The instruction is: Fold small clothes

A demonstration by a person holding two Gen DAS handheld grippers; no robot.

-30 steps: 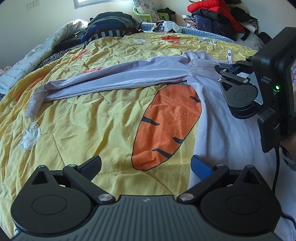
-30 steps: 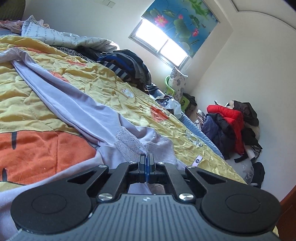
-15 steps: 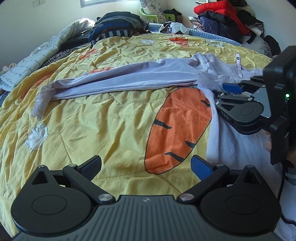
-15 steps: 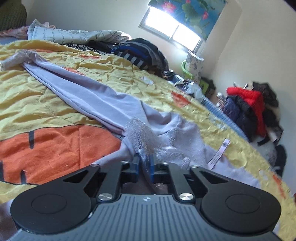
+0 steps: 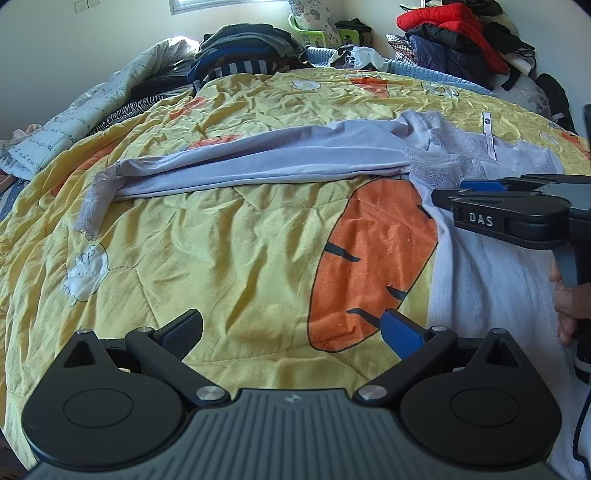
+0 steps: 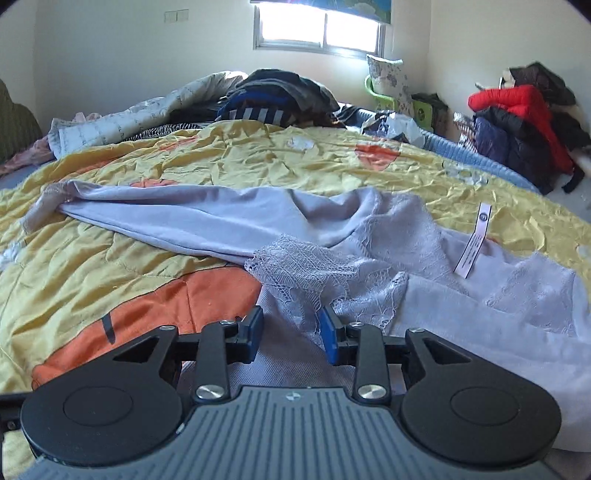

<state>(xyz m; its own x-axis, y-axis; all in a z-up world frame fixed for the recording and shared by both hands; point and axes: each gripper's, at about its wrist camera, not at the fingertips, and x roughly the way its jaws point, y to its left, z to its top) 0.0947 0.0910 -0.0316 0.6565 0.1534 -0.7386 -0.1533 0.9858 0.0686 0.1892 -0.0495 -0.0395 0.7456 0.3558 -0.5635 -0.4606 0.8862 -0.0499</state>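
A pale lilac long-sleeved top with lace trim lies on a yellow quilt with orange carrot prints. One sleeve stretches left to a lace cuff. A white label sticks up near the neck. My right gripper is open, its jaws either side of the lace at the shoulder, low over the cloth; it also shows in the left wrist view. My left gripper is wide open and empty above the quilt.
Piles of dark and striped clothes and a pale quilt lie at the bed's far side. Red and dark jackets are heaped at the far right. A window is behind.
My right gripper has opened and let go of the lace at the shoulder, which now lies on the bed. Both views have shifted a little over the bed.
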